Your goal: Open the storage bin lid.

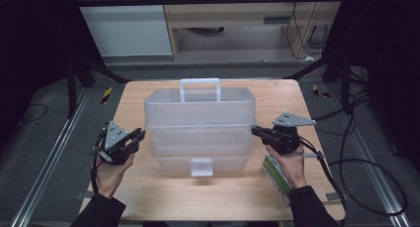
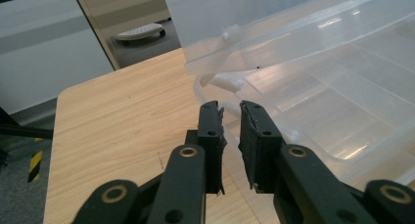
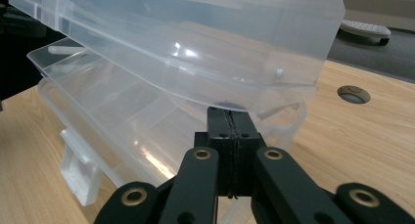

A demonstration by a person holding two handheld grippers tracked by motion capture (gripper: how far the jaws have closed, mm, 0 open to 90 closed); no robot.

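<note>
A pale wooden table (image 1: pixel 148 197) stands on a grey floor between dark frame rails, with cabinets at the far side. At its centre sits a clear plastic storage box (image 1: pixel 200 138), its latch (image 1: pixel 201 167) facing the near edge and its carry handle (image 1: pixel 200 88) at the far side. The lid (image 1: pixel 198 108) is already raised and tilted back, exposing an inner tray; the box looks part-way opened, with the lid not yet laid fully back. The left gripper (image 2: pixel 230 131), held near the box's left end, has its jaws a narrow gap apart with nothing between them, pointing at the rim just beyond their tips. The right gripper (image 3: pixel 230 123), at the box's right end, has its jaws pressed together, their tips tucked under the edge of the lifted lid and apparently propping it; whether they touch the plastic cannot be told for certain. A green and white carton (image 1: pixel 277 180) lies on the table under the person's right hand (image 1: pixel 292 167).
</note>
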